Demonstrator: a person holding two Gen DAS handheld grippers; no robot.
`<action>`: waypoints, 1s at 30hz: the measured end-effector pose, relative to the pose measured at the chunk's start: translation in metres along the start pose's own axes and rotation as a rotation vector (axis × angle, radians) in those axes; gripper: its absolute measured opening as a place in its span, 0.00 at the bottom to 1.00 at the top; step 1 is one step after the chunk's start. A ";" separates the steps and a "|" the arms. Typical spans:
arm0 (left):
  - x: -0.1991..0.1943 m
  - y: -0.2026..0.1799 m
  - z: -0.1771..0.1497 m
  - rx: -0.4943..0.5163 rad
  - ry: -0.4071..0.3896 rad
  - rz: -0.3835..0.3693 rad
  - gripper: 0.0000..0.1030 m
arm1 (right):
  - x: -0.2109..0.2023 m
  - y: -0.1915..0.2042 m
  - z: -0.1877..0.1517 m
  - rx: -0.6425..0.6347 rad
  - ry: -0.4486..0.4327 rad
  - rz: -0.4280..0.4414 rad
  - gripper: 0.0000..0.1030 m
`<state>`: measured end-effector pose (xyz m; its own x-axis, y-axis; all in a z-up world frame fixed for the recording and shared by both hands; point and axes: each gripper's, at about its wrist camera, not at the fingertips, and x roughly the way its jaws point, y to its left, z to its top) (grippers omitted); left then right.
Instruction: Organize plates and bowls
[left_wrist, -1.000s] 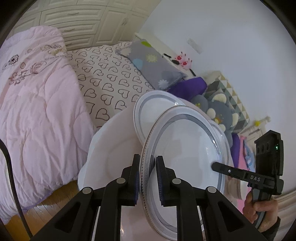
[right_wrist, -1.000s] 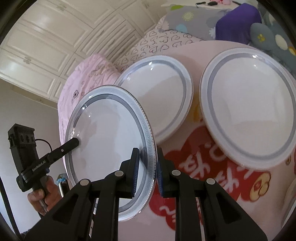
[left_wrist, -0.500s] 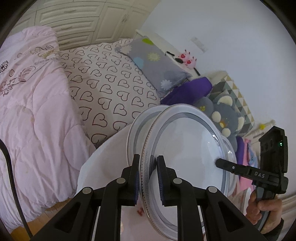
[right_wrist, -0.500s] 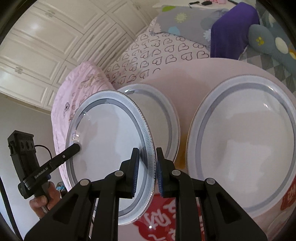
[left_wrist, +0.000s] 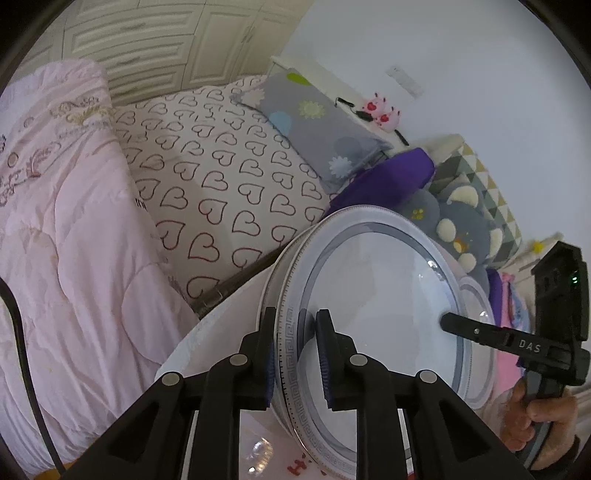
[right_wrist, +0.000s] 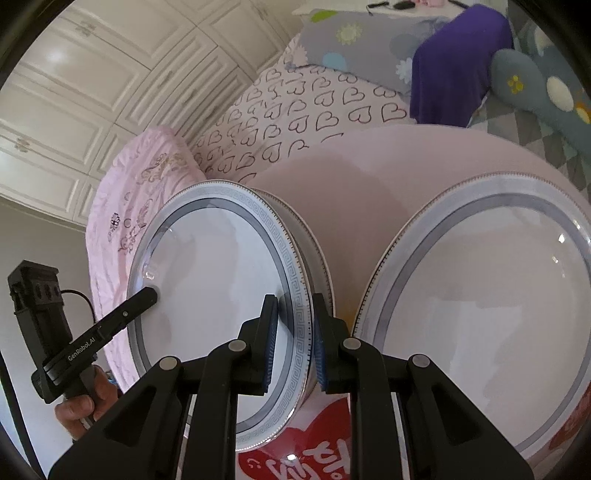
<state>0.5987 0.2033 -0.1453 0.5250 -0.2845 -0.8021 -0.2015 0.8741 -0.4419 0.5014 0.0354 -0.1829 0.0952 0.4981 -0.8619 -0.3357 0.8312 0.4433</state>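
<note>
I hold one white plate with a grey patterned rim (left_wrist: 376, 317) between both grippers. My left gripper (left_wrist: 295, 354) is shut on its near edge; my right gripper (right_wrist: 293, 343) is shut on the opposite edge (right_wrist: 295, 302). The held plate (right_wrist: 218, 302) sits just above a second similar plate (right_wrist: 317, 269) lying on the round pink table (right_wrist: 369, 177), almost lined up with it. A third plate (right_wrist: 487, 306) lies on the table to the right. In the left wrist view the lower plate's rim (left_wrist: 269, 280) shows just behind the held one.
A bed with a heart-print sheet (left_wrist: 221, 184) and a pink quilt (left_wrist: 66, 240) lies beyond the table. Pillows and a purple cloth (right_wrist: 454, 62) are at its head. White wardrobe doors (right_wrist: 92, 92) stand behind. A red printed design (right_wrist: 325, 454) marks the tabletop.
Both grippers have carried the held plate across and down over the second plate on the table. It now nearly covers that plate. Both grips are unchanged.
</note>
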 end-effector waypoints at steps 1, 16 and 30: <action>0.000 -0.004 -0.003 0.015 -0.009 0.012 0.17 | -0.001 0.001 -0.002 -0.005 -0.005 -0.007 0.18; 0.009 -0.062 -0.062 0.172 -0.115 0.203 0.26 | 0.001 0.009 -0.004 -0.017 -0.025 -0.042 0.21; 0.014 -0.052 -0.061 0.152 -0.086 0.187 0.28 | -0.004 0.020 -0.008 -0.085 -0.044 -0.134 0.33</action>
<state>0.5663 0.1301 -0.1582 0.5598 -0.0831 -0.8244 -0.1788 0.9594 -0.2181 0.4868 0.0486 -0.1724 0.1850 0.3958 -0.8995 -0.3955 0.8679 0.3006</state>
